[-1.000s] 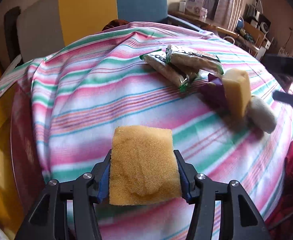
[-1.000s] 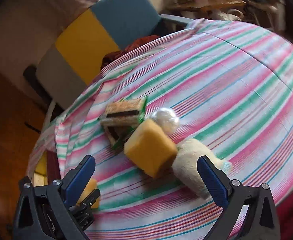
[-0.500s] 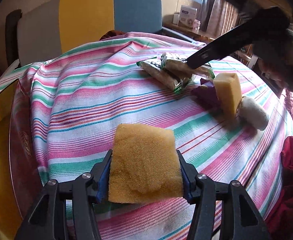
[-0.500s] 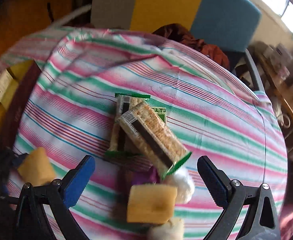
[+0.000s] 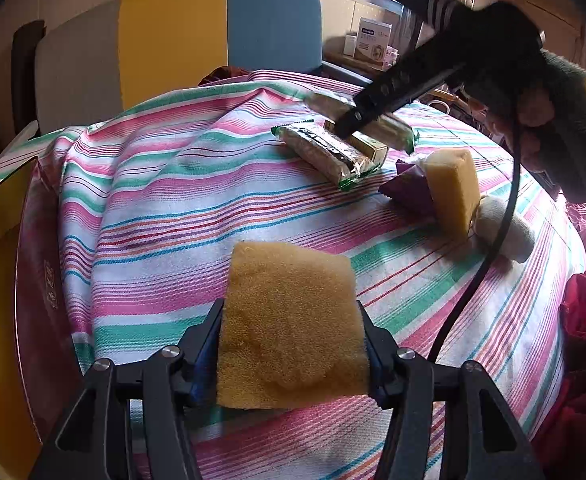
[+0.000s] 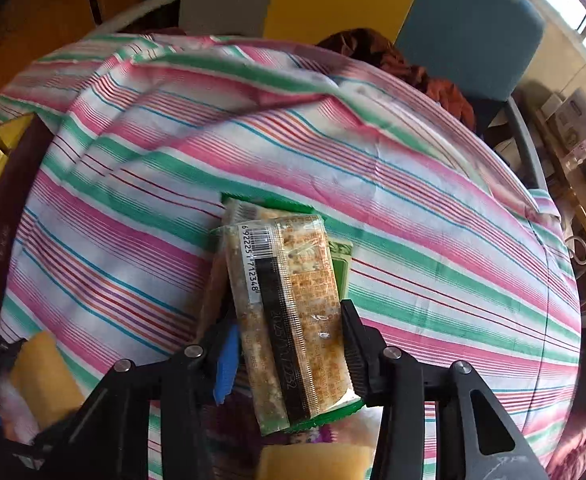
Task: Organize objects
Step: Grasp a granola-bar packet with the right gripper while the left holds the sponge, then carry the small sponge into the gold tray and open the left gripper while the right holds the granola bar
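Cracker packet [image 6: 289, 320], green-edged with a barcode strip along its top, sits between our right gripper's [image 6: 289, 344] fingers; the jaws have drawn in against its two long sides, so we read them as clamped on it, though in the left wrist view that gripper [image 5: 349, 124] is blurred and we cannot tell whether the packet is off the cloth. It lies over a second cracker packet [image 5: 325, 154] and a small yellow-green box [image 5: 369, 148], all towards the far side of the table. The table carries a striped cloth [image 5: 197, 208] in pink, green and white.

Our left gripper [image 5: 289, 344] is clenched on a flat yellow sponge [image 5: 289, 320], pressed at both of its side edges and held over the near edge of the table. We cannot tell whether the sponge touches the cloth.

Towards the right edge a thicker yellow sponge block [image 5: 453, 192] stands on end, leaning against a purple wrapper [image 5: 405, 192] on its left. A white fuzzy item [image 5: 505, 228] lies just beside it on the right, crossed by a black cable [image 5: 489, 248].

Behind the far edge stands a chair back [image 5: 221, 36] in grey, yellow and blue panels. At the left edge a dark red container [image 5: 33, 280] is partly in view.
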`<state>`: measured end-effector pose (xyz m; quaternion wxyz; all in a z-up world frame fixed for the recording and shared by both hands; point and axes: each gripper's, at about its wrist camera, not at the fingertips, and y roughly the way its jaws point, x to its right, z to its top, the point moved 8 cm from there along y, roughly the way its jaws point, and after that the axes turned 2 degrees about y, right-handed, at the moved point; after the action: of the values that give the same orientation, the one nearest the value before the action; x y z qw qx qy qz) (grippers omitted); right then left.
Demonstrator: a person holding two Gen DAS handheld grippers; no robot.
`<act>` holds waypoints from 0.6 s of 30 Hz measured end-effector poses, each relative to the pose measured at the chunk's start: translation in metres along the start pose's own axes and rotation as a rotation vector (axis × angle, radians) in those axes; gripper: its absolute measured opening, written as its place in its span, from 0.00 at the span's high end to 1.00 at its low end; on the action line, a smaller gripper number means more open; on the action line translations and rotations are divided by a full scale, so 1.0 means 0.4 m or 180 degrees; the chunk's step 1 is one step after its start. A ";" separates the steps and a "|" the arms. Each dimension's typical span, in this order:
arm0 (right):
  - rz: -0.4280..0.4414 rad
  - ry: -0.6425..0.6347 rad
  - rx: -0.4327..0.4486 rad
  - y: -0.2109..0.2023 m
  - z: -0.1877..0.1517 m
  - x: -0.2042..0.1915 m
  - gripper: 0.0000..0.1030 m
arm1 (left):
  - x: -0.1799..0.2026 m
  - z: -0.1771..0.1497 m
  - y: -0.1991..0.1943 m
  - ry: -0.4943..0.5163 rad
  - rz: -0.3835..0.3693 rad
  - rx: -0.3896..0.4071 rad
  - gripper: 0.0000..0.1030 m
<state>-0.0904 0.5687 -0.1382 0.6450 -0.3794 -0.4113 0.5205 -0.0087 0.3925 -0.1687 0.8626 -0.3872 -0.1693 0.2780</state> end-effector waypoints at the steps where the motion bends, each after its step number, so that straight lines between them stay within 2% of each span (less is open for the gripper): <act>1: 0.0058 0.0044 0.0049 -0.015 0.005 -0.011 0.55 | -0.001 0.000 -0.001 -0.0003 -0.0004 -0.0001 0.43; 5: 0.0298 0.0186 0.0081 -0.052 -0.003 -0.074 0.55 | -0.001 -0.007 -0.010 0.0024 -0.0017 -0.0006 0.43; 11: 0.0607 0.0411 0.0035 -0.095 -0.121 -0.175 0.55 | -0.004 -0.021 -0.024 0.0125 0.0002 -0.0021 0.44; 18: 0.0592 0.0623 -0.0171 -0.069 -0.274 -0.197 0.55 | -0.004 -0.041 -0.049 0.0131 0.0006 -0.0075 0.45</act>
<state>0.0117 0.4798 -0.1645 0.6207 -0.4820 -0.3232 0.5273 0.0053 0.3714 -0.1646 0.8610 -0.4032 -0.1544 0.2688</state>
